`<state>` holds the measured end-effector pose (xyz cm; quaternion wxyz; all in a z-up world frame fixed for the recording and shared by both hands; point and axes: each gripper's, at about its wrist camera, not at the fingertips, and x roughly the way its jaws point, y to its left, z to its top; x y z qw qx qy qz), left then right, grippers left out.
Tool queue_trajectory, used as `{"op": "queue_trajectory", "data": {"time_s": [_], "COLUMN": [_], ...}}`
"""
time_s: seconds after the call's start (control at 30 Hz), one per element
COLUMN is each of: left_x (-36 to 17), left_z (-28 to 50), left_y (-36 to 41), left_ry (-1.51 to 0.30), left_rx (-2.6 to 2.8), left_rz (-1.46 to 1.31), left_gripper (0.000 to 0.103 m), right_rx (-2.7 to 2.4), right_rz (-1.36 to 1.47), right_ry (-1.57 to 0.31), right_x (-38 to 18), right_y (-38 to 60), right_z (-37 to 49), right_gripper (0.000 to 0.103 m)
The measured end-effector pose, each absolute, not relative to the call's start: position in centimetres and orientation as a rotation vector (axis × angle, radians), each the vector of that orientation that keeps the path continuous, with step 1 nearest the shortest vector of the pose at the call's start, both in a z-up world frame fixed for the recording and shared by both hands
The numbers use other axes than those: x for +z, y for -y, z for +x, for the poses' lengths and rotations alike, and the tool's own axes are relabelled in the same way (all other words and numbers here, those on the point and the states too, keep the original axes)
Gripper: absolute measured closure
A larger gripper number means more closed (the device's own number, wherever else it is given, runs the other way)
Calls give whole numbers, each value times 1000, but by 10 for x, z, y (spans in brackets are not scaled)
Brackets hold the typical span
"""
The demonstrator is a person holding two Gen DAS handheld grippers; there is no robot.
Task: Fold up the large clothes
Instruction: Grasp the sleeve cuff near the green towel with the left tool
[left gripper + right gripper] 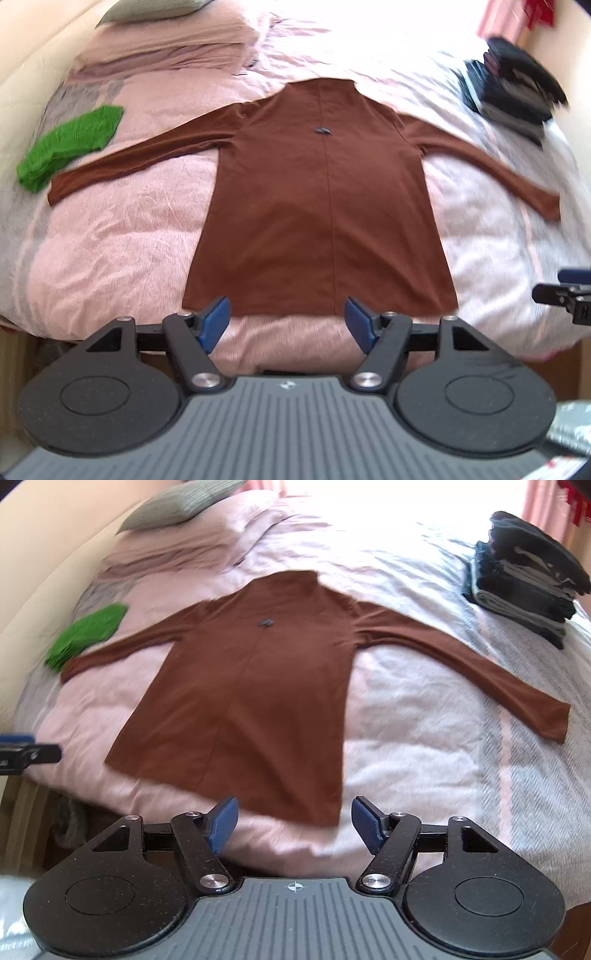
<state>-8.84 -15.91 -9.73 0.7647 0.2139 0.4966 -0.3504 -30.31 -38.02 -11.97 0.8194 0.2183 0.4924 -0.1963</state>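
Jaws on both grippers stand open and hold nothing. Left gripper (288,325): blue pads spread wide, hovering over the near hem of the shirt (317,206); no cloth lies between them and no contact shows. Right gripper (293,825): pads likewise apart, poised just off the shirt's near right hem corner, clear of the fabric.

Location of the work item: the shirt, brown and long-sleeved, lies flat on the bed (129,221), collar at the far end, hem nearest the grippers, both sleeves spread out to the sides. A green cloth (70,144) lies beside the left cuff, possibly overlapping it. A stack of folded dark clothes (524,579) sits well apart at the far right.

Handling assessment: the fabric appears thin, soft and light. Expect it to drape, sag and slide over the quilted cover, and to bunch if dragged. It is not fragile.

Recommended hold points: pinch a single edge, at a cuff, a shoulder seam or a hem corner, one gripper at each, so the layer lifts evenly.
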Motion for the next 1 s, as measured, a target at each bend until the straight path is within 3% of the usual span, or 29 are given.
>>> {"op": "queue_trajectory", "data": {"time_s": [0.27,0.43,0.63,0.93,1.0], "left_x": [-155,-220,-299,-364,-367], "left_z": [69,200,333,425,431], "left_y": [134,103,64,-4,-3], "left_ry": [-1085,-1115,-1042,-927,-910], "left_rx": [-608,-422,-197,58,77], "left_rz": [95,-264,-492,-714,-711], "left_gripper": [38,44,47,56,67], "right_rx": [-608,-766,-912,-917,-904], "right_rz": [621,736,732,644,644], "right_ry": [-956,-942,-924,-1067,-1077], "right_x": [-152,-180,-220,-281,-287], "right_y": [453,492,516,514,514], "right_z": [-235,-168,-108,-62,-58], "right_gripper": [38,38,38,38,38]}}
